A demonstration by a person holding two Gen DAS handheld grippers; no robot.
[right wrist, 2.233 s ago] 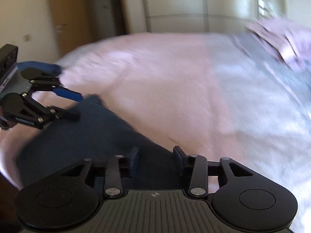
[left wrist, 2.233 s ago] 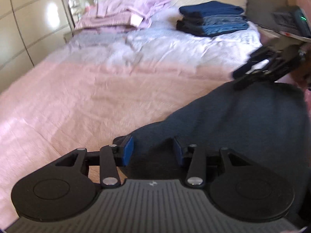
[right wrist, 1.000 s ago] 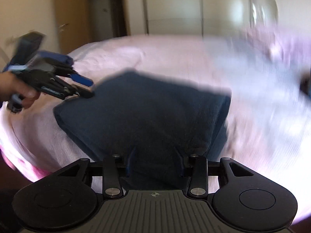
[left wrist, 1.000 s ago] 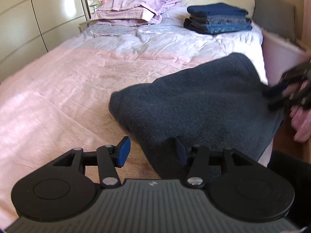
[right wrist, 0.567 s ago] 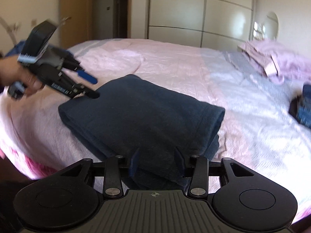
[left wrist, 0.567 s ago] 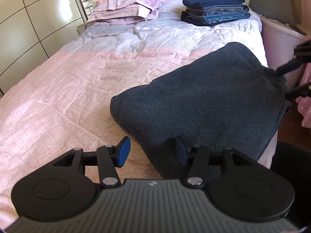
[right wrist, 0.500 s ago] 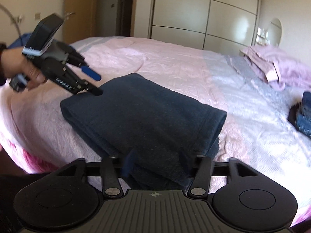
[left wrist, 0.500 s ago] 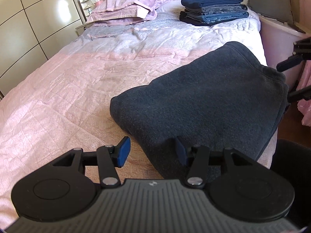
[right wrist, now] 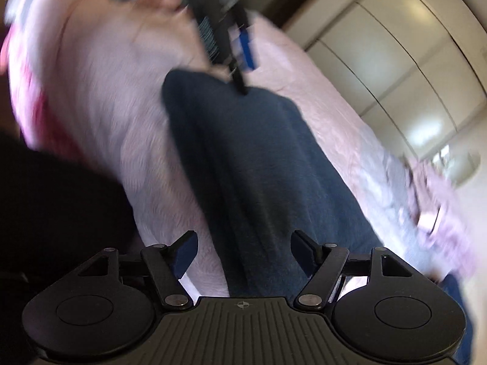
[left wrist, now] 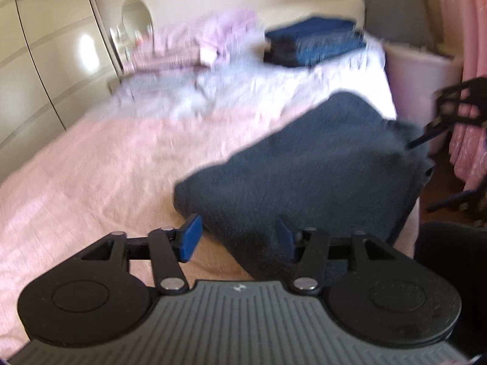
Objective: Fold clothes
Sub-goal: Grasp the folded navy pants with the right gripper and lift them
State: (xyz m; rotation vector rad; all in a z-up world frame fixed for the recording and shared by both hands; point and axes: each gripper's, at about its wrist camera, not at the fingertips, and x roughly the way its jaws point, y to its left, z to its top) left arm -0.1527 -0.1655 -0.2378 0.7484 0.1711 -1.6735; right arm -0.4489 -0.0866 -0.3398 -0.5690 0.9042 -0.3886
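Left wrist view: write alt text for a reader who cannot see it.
A folded dark garment lies on a pink bedspread, a corner between the opening jaws of the left gripper. Folded blue clothes sit by the headboard; the right gripper enters at right.

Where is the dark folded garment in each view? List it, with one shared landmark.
Left wrist: dark folded garment at centre-right, by the bed's edge.
Right wrist: garment runs down the centre between the open fingers.
Shared landmark: the pink bedspread.
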